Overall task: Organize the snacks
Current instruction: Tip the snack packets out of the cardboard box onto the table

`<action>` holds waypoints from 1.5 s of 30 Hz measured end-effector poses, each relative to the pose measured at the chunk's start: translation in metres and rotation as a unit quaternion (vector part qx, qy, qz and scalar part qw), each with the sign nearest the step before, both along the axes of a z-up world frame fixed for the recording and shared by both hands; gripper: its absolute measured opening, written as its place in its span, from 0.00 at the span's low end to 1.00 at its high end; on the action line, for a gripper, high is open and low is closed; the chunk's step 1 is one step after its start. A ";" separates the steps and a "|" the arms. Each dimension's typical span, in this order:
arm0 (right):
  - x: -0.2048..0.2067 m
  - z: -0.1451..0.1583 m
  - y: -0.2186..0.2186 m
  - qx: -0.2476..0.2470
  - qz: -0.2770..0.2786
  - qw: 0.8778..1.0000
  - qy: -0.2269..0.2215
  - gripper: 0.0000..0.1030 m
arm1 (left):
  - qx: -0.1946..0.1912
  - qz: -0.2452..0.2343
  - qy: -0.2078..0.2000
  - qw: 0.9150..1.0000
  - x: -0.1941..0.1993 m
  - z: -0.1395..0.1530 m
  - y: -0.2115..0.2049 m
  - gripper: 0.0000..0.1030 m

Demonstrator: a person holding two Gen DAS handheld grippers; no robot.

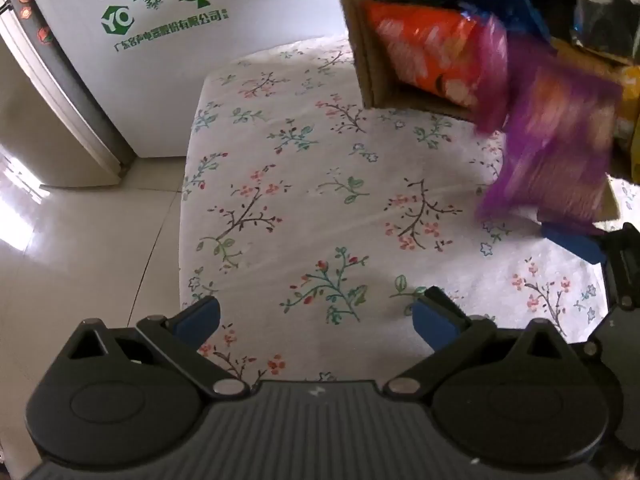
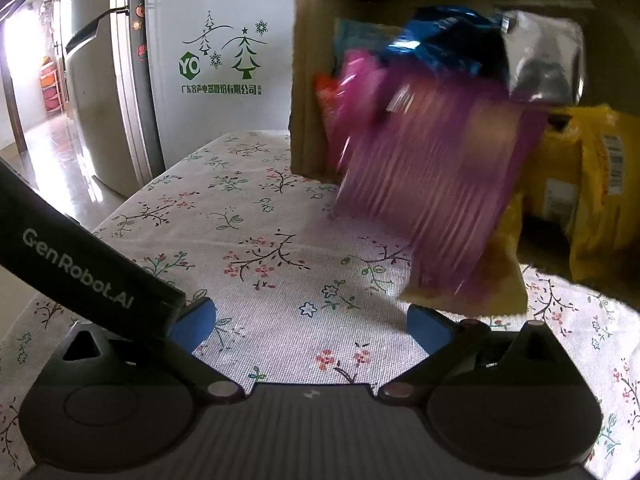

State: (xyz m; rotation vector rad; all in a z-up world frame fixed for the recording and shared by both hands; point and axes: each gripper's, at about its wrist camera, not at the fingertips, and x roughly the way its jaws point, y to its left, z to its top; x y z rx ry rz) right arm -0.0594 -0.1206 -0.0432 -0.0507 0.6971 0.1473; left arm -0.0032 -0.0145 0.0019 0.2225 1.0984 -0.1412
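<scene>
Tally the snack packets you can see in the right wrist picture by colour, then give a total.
Purple packet, blurred, in front of the cardboard box: 1
Blue packet: 1
Silver packet: 1
Yellow packets: 2 at least; one lies partly under the purple one
Orange packet: 1, mostly hidden
Total: 6 in view; more may be hidden in the box.

Daylight from the left, glare on floor tiles and the doorway. Purple snack bag ahead-right of the right gripper is heavily motion-blurred; floral cloth stays sharp. Box interior dim. Fisheye bends edges, corners vignette dark.
</scene>
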 end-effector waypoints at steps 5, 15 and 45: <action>0.001 0.000 0.000 0.000 0.000 1.000 0.000 1.00 | 0.002 -0.002 -0.005 1.000 0.001 0.000 -0.003 0.99; -0.007 0.005 -0.006 0.002 0.000 1.000 -0.005 1.00 | 0.011 -0.005 -0.013 1.000 0.000 0.002 -0.007 0.99; -0.003 0.002 -0.003 -0.001 0.000 1.000 0.000 1.00 | -0.007 -0.007 -0.045 0.999 0.001 0.023 -0.009 0.99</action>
